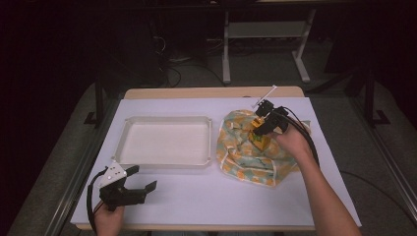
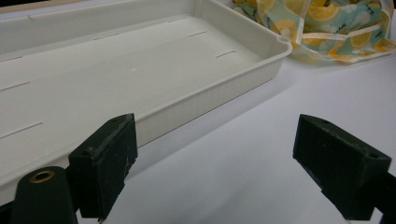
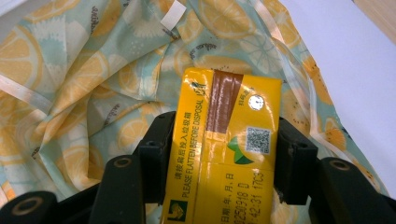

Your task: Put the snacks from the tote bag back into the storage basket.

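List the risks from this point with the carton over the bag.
The right gripper clamps the yellow carton by its sides; squeezing may crush it. The loose lemon-print bag lies bunched right beneath, so its folds might snag the jaws. The left gripper stands open, away from the bag, so nothing steadies it.

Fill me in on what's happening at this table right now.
A person works with a gripper in each hand. The right gripper is shut on a yellow drink carton, holding it over a crumpled lemon-print cloth bag on the right side of the table. The left gripper is open and holds nothing, low over the white table cover just in front of an empty white tray. The tray sits to the left of the bag, with nothing in it yet.
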`<state>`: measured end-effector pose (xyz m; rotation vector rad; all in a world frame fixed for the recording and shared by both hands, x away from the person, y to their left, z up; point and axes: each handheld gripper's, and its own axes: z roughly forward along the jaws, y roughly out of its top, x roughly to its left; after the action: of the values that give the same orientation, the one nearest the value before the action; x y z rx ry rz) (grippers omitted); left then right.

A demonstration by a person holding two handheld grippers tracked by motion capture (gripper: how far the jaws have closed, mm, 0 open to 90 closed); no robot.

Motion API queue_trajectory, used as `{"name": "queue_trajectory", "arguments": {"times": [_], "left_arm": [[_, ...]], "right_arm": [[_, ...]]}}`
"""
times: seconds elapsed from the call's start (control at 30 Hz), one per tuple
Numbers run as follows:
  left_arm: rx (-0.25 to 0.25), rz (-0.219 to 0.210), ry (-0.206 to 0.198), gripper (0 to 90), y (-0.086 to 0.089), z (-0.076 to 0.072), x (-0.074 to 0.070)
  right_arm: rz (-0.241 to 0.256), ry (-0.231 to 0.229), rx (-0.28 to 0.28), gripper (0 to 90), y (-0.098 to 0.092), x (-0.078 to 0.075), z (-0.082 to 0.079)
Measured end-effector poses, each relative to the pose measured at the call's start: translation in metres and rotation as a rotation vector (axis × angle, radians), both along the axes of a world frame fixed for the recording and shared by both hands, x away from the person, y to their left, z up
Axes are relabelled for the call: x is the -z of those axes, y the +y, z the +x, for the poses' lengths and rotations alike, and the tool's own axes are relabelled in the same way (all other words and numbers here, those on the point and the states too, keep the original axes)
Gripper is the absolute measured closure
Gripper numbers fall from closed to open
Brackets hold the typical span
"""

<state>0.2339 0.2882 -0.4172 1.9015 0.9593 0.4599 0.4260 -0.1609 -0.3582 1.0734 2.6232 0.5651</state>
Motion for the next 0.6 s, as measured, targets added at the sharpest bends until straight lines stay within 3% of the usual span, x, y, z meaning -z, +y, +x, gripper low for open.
{"name": "queue_trajectory", "arguments": {"times": [0.47, 0.6], "left_arm": [[-0.005, -0.001, -0.001, 13.4, 0.0011, -0.0001, -0.0003], [-0.004, -0.001, -0.001, 13.4, 0.0012, -0.0003, -0.0004]], "right_arm": [[-0.007, -0.013, -0.025, 49.4, -0.0006, -0.0011, -0.0004], [0.010, -0.010, -0.029, 49.7, -0.0013, -0.0055, -0.0014]]}}
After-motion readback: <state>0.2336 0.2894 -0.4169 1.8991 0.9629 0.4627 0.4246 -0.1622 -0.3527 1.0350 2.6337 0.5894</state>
